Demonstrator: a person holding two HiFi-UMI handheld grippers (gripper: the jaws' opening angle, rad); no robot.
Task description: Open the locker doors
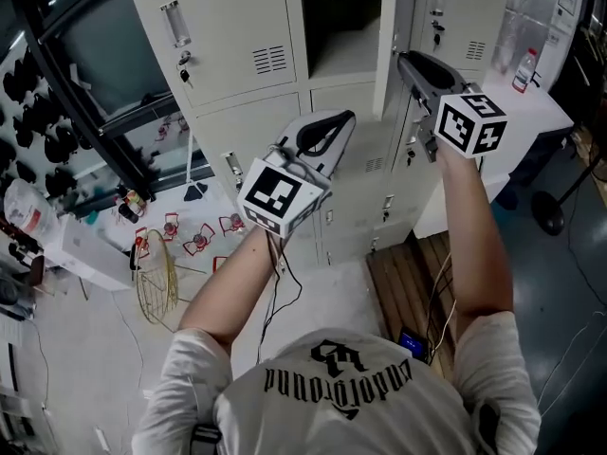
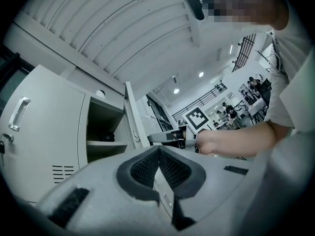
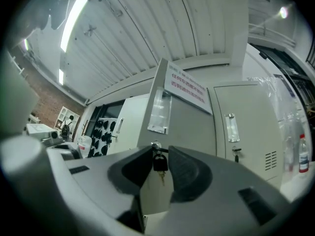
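Lockers: a grey bank of lockers [image 1: 356, 192] stands right in front of us, both grippers raised to it.
Open door: the upper middle door [image 1: 383, 50] is swung out, and we see a shelf inside.
Shut doors: the upper left door [image 1: 223, 27], the upper right door [image 1: 467, 12] and the ones below are shut.
Right gripper: the right gripper [image 3: 159, 150] has its jaws spread either side of the key [image 3: 159, 162] hanging in the open door's lock. The pads do not seem to press on it.
Left gripper: the left gripper [image 2: 158, 150] has its tips pressed together on nothing and is aimed at the lower doors.
Handling: we judge the doors to be thin painted sheet metal, so light, stiff and free on their hinges, but smooth and slippery for the pads.
Hold: we would pinch the key or the free edge beside the lock. The key is small and may twist, so a gentle squeeze is enough.
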